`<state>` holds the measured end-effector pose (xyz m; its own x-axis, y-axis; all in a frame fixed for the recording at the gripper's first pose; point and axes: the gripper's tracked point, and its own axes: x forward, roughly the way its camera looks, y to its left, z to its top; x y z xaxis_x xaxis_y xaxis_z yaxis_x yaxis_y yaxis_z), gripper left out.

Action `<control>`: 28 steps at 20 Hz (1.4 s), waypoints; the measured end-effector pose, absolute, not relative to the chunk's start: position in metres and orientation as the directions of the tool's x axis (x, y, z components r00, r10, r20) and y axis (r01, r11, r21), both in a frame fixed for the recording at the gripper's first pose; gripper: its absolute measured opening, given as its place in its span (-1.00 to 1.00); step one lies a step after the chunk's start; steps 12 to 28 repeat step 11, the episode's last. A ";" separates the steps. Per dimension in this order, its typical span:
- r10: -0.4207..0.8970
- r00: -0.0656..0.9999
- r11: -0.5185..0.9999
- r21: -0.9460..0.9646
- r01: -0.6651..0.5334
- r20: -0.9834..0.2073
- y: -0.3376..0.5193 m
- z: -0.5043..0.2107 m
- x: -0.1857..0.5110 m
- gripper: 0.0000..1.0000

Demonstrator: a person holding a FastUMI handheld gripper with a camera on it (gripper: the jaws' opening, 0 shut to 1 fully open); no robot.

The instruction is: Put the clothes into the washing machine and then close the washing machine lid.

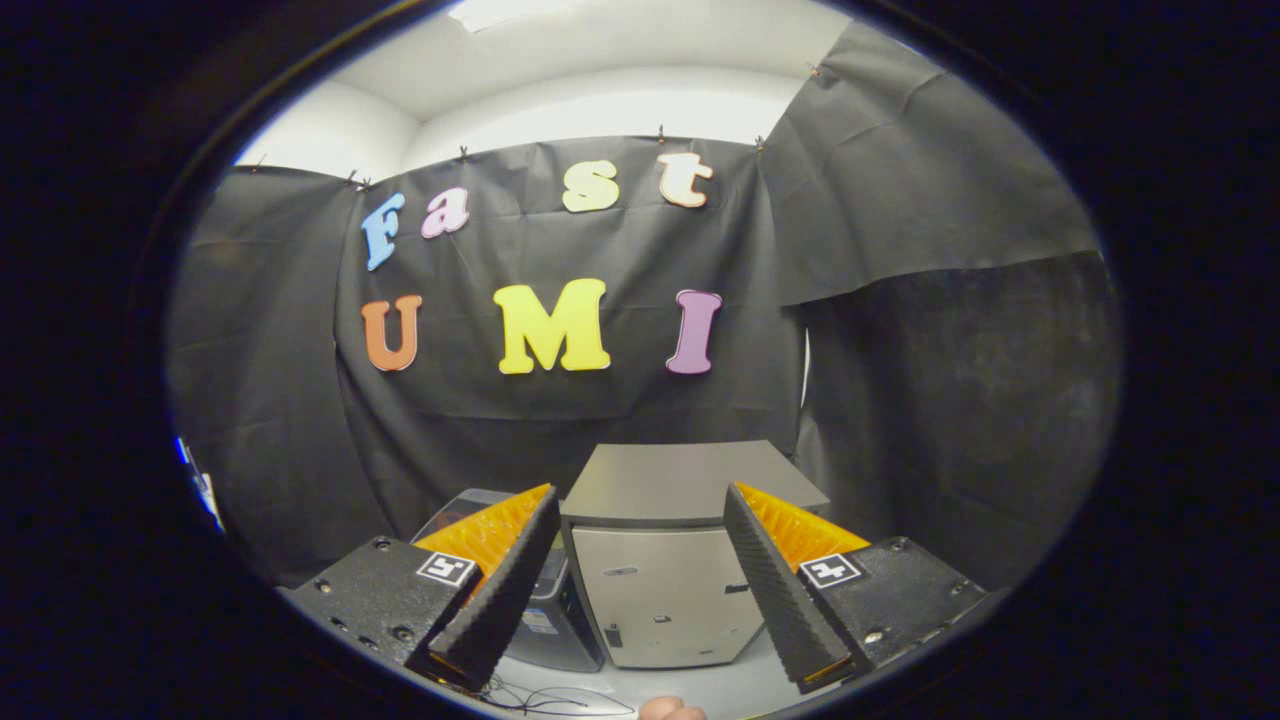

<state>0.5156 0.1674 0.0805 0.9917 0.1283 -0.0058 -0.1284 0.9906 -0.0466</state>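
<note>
My gripper (640, 500) is open, its two black ribbed fingers (500, 590) with orange backs spread wide and nothing between them. Beyond the fingers, in the gap, stands a silver-grey box-shaped appliance (665, 560) with a flat dark grey top and a pale front panel. Left of it, partly hidden behind my left finger, sits a darker rounded machine (555, 610) with a dark top; whether its lid is up or down I cannot tell. A small pinkish bit of something (670, 710) peeks in at the very bottom, below the fingers; what it is I cannot tell.
Both machines stand on a pale table surface (740, 685). A thin dark cable (540, 700) lies on it near my left finger. Black cloth walls close the booth behind and on both sides.
</note>
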 end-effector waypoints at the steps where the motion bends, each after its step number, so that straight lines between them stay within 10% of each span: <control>1: 0.129 0.992 0.991 -0.046 -0.129 -0.005 0.168 0.080 0.516 1.00; 28: 0.132 0.991 0.990 -0.047 -0.133 -0.012 0.168 0.079 0.515 1.00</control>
